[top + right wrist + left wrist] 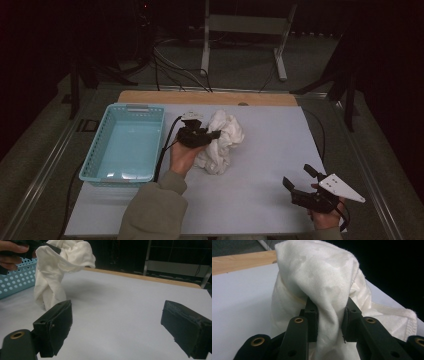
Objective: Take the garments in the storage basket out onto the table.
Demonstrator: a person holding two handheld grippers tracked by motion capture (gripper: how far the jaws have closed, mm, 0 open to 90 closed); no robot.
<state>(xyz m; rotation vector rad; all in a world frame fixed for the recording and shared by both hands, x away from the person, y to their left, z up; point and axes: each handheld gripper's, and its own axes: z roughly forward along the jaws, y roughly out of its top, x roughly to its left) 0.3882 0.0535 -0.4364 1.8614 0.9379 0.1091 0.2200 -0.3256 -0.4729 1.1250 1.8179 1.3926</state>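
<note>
The white table [270,165] sits in a dark room. A blue basket [127,142] stands on its left side. The left gripper [329,315] pinches the white cloth [222,140] beside the basket. The right gripper [300,181] hangs wide open, holding nothing.

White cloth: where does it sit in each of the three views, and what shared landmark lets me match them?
High view: white cloth at table centre, right of the basket.
Left gripper view: white cloth at centre, pinched between the jaws.
Right gripper view: white cloth upper left, hanging down to the table.
Shared landmark: the wooden table edge behind the cloth.
</note>
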